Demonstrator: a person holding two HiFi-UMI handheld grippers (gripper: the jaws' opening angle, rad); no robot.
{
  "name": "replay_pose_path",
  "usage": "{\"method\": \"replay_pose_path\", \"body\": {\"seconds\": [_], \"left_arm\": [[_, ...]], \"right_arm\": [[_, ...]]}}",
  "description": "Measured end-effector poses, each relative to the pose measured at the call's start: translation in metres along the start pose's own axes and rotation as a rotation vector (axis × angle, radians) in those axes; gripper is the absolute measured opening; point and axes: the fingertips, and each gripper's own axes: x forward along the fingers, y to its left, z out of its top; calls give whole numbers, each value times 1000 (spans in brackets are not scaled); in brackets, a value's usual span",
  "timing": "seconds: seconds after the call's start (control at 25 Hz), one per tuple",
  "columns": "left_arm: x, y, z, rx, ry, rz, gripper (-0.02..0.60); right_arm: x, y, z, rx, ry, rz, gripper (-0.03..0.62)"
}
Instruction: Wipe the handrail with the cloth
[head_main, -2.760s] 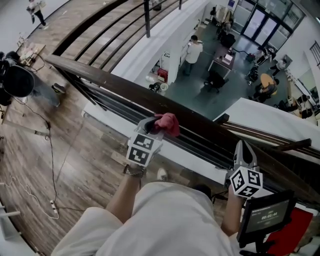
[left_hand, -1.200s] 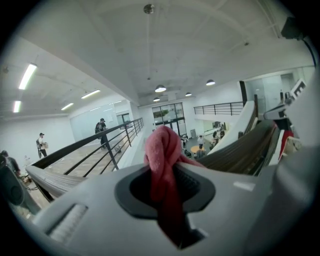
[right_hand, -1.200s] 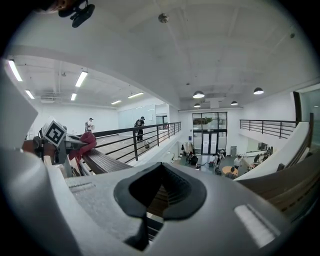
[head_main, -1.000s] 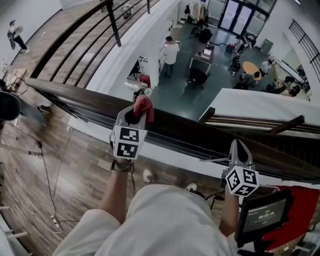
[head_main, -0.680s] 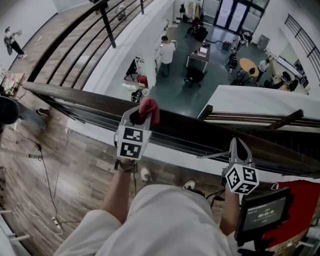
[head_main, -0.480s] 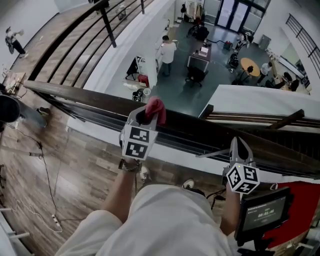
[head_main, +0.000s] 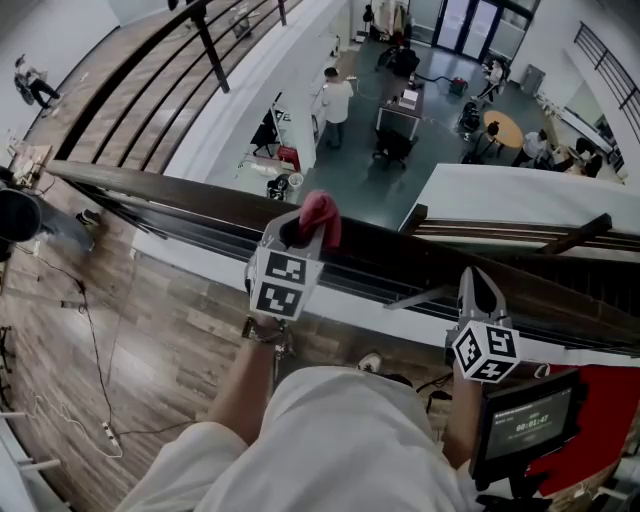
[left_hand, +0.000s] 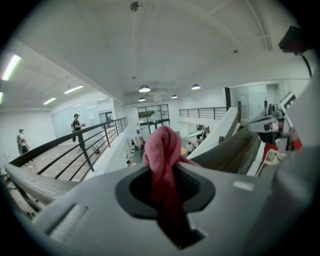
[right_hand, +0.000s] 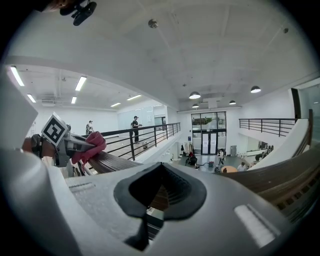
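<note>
The left gripper (head_main: 298, 232), clamped on the red cloth (head_main: 320, 212), holds it at the top of the dark handrail (head_main: 170, 188), which runs left to right, while the right gripper (head_main: 477, 290), closed and empty, waits farther right.

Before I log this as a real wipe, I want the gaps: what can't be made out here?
1. Whether the cloth touches the handrail: the left gripper covers the contact in head view and its own view.
2. The screen's print, head view: too small.
3. Handrail's right end, head view: cut off by the edge.
</note>
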Motion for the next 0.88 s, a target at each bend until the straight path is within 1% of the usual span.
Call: {"method": "replay_pose_path", "body": {"seconds": [0.32, 0.6, 0.76, 0.88], "left_arm": [[11, -42, 12, 6, -9, -10, 77], [23, -87, 16, 21, -23, -60, 77], [31, -108, 18, 51, 5, -74, 77], [37, -129, 21, 71, 37, -112, 77]], "right_arm": [[-5, -29, -1, -13, 4, 20, 3], [-1, -26, -4, -22, 1, 64, 3], [-1, -28, -3, -27, 3, 91, 3], [-7, -34, -8, -22, 3, 99, 3]]}}
